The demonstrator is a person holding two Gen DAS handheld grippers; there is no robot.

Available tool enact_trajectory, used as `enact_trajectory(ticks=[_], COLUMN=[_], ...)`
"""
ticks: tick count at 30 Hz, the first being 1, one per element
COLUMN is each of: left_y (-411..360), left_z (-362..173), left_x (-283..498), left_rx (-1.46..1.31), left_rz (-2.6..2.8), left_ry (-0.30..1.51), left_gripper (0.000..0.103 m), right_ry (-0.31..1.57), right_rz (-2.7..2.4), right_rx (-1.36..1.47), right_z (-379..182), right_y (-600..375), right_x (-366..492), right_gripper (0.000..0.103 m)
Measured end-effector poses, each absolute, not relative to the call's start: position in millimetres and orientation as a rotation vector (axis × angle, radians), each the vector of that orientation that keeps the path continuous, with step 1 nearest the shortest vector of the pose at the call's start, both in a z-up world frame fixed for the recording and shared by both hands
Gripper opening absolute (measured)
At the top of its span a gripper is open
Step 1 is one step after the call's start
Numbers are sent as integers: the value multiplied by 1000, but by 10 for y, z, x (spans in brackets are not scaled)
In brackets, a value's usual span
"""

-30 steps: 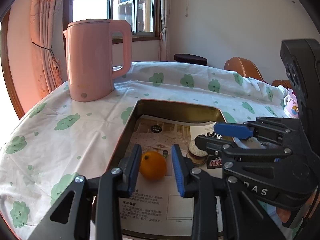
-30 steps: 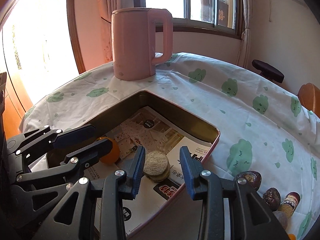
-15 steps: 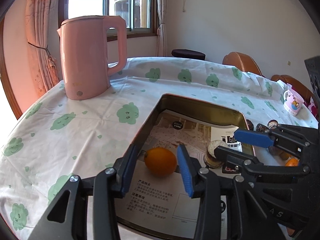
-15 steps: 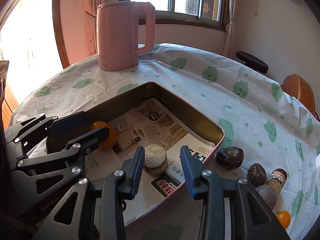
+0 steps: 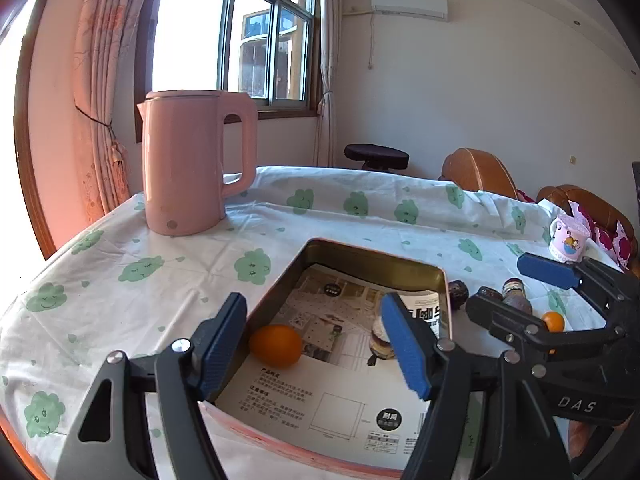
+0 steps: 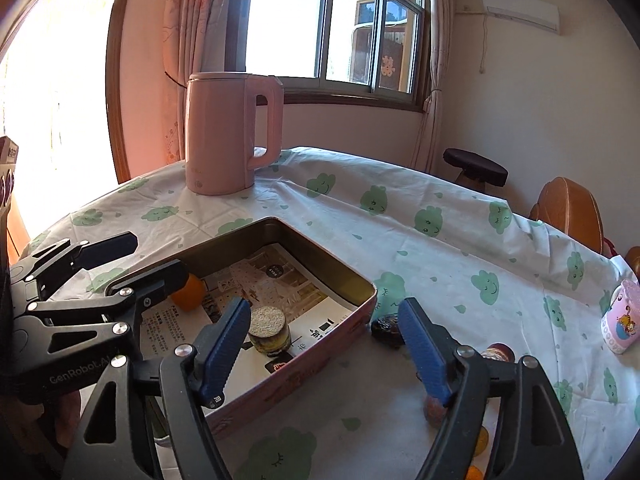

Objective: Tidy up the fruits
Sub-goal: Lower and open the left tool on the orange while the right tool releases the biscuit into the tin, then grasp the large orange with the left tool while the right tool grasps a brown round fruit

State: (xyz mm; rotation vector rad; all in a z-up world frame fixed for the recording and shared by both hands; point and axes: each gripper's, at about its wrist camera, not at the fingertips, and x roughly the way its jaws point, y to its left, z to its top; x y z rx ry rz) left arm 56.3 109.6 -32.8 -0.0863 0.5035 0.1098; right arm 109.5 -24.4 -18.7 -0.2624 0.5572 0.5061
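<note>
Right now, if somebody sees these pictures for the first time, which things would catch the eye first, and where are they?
Probably the tall pink kettle, standing at the far side of the table on the cloud-patterned tablecloth, before the bright window. Next comes the orange lying in the paper-lined tin box at the middle. The left gripper and right gripper, both opening and empty, frame the foreground.

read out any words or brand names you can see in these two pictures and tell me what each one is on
"GenRobot.AI": on the left gripper, seen from the right wrist.
"DAS": on the right gripper, seen from the left wrist; the rest is cut off.
"耐用": in a black circle on the printed sheet lining the tin.
Other print on the sheet, and the cartoon mug: too small to read.
</note>
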Motion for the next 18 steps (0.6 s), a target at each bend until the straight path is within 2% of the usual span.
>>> enact_trajectory(ticks=[10, 18], left_y=[585, 226], left_z=[-173, -283], left_x=[428, 473], left_rx=[-7, 26], left_rz=[57, 1], left_ry=[445, 479], left_gripper=[96, 97], right_ry=[497, 491], right_rz=[432, 309], right_rx=[-206, -184], right_z=[-123, -191], right_y=[-843, -1395], right_x=[792, 650], right_gripper=[79, 79])
